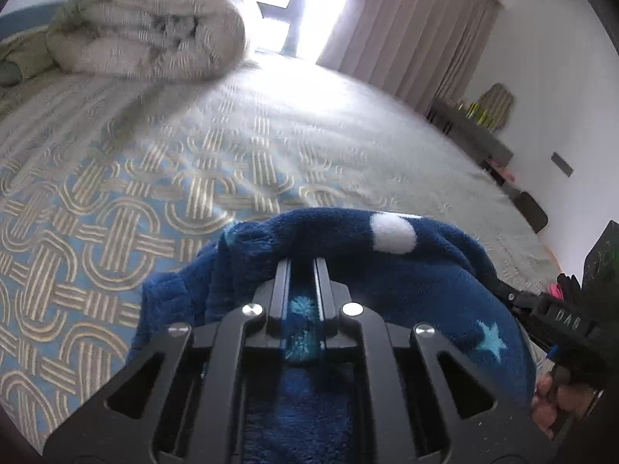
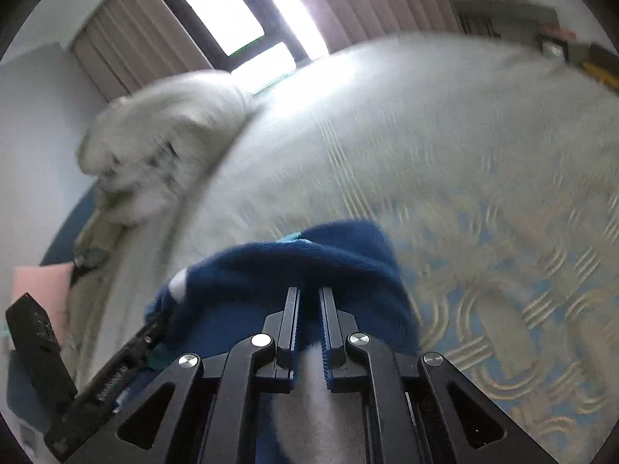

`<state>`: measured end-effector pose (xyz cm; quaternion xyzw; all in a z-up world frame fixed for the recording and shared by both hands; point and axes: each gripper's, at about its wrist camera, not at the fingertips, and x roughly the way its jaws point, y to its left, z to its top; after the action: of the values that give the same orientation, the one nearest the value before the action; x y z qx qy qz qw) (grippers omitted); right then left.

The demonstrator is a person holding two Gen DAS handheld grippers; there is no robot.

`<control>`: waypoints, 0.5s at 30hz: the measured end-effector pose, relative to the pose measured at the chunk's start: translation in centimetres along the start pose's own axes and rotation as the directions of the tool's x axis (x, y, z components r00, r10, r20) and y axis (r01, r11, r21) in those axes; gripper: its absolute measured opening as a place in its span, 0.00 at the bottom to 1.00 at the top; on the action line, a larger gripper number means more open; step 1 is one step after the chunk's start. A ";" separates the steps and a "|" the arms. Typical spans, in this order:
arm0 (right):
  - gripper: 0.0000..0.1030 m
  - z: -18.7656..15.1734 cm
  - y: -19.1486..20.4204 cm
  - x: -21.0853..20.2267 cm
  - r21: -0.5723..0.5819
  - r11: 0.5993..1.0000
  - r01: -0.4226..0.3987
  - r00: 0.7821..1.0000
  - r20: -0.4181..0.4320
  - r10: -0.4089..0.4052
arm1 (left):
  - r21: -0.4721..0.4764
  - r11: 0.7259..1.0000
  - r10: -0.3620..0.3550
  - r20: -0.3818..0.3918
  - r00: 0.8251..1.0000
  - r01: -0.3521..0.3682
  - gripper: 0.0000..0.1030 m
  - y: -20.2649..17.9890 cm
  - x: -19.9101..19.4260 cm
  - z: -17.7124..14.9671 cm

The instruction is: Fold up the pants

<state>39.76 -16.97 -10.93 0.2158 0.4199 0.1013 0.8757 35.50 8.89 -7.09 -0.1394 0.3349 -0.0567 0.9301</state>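
Note:
The pants [image 1: 406, 270] are dark blue fleece with white dots and light blue stars. They hang bunched over my left gripper [image 1: 303, 266], which is shut on a fold of the fabric. In the right wrist view the same blue pants [image 2: 309, 259] drape over my right gripper [image 2: 309, 294], shut on the cloth with a white patch between its fingers. The right gripper [image 1: 514, 297] also shows at the right edge of the left wrist view, with a hand [image 1: 549, 398] behind it. The left gripper [image 2: 154, 328] shows at the lower left of the right wrist view.
Under both grippers lies a bed [image 1: 193, 178] with a blue and beige looped pattern. A rolled beige duvet [image 1: 154, 19] sits at its far left end. Behind are a bright window [image 1: 309, 0], curtains [image 1: 406, 27] and a low bench [image 1: 472, 131] along the right wall.

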 end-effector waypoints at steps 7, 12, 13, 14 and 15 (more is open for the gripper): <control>0.06 -0.6 0.2 -0.6 -0.026 1.000 0.001 0.999 0.052 0.000 | -0.006 1.000 0.001 0.019 1.000 -0.001 0.13 -0.1 -0.3 -0.7; 0.07 0.1 0.0 -0.7 0.003 1.000 -0.006 1.000 0.022 0.006 | -0.066 0.996 -0.058 -0.033 0.998 0.056 0.16 0.7 -1.6 1.0; 0.07 0.6 0.1 -0.8 0.013 1.000 -0.007 1.000 -0.012 0.007 | -0.097 0.992 -0.089 -0.042 0.995 0.084 0.24 1.2 -2.6 1.5; 0.10 1.1 0.1 -0.9 0.024 1.000 -0.013 0.999 -0.044 0.014 | -0.135 0.986 -0.101 -0.035 0.994 0.095 0.32 2.0 -4.1 2.0; 0.12 1.6 0.0 -1.3 0.034 0.999 -0.019 0.997 -0.068 0.021 | -0.156 0.983 -0.099 -0.024 0.995 0.094 0.55 2.6 -5.2 2.2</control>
<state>40.15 -17.86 -9.14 0.2310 0.4491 0.1103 0.8560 32.92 12.86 -3.09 -0.2264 0.3457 -0.0777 0.9073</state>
